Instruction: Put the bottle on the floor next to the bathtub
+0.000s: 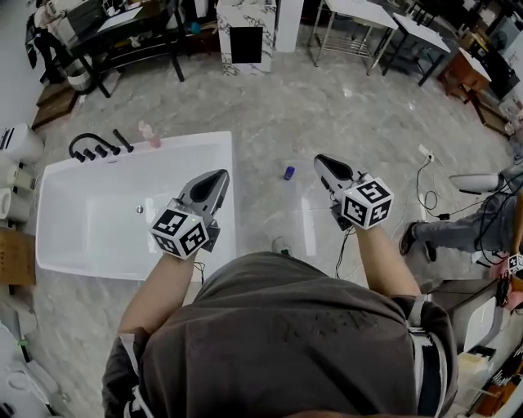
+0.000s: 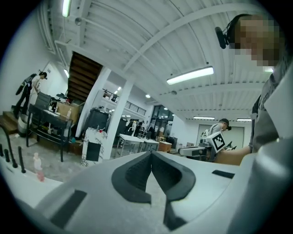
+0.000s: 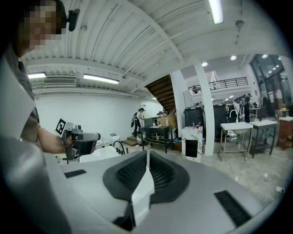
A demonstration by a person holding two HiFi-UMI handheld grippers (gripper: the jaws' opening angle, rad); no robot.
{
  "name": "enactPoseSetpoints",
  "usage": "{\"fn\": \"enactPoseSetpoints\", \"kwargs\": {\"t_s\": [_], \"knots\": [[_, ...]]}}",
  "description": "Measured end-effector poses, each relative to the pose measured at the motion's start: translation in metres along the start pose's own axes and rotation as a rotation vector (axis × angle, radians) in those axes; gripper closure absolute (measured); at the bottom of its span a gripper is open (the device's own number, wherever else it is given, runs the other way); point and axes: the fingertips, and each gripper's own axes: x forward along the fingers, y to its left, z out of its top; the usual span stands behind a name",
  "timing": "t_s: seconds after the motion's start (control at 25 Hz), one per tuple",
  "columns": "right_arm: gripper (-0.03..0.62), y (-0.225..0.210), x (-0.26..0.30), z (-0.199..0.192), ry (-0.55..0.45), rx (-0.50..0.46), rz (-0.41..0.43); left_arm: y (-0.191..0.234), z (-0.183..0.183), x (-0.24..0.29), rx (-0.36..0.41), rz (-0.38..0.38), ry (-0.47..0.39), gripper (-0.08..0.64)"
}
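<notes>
A small pink bottle (image 1: 149,133) stands upright on the far rim of the white bathtub (image 1: 131,269), next to black taps (image 1: 96,147). It also shows at the far left of the left gripper view, as the pink bottle (image 2: 37,167). My left gripper (image 1: 221,175) hovers over the tub's right edge, shut and empty, well short of the bottle. My right gripper (image 1: 320,161) is held above the marble floor to the right of the tub, also shut with nothing in it. In their own views the left gripper (image 2: 151,153) and right gripper (image 3: 147,153) both show jaws meeting at the tips.
A small purple object (image 1: 289,172) lies on the floor between the grippers. A marble-patterned cabinet (image 1: 245,33) and metal tables (image 1: 359,24) stand further back. A seated person's leg (image 1: 458,227) and cables (image 1: 429,192) are at the right.
</notes>
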Motion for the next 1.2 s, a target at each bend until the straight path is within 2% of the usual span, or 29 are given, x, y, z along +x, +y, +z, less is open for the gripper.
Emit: {"fn": "enactPoseSetpoints", "kwargs": {"t_s": [0.12,0.56,1.2], "knots": [[0.6,0.006,-0.005,0.002,-0.014,0.009,-0.004,-0.003,0.005,-0.011,0.009,0.007,-0.01,0.555],[0.601,0.01,-0.001,-0.013,0.017,0.005,-0.012,-0.01,-0.006,-0.013,0.003,-0.005,0.01,0.555],[0.603,0.011,0.002,-0.008,0.006,0.003,-0.002,-0.006,-0.001,-0.014,0.011,0.002,-0.004,0.555]]}}
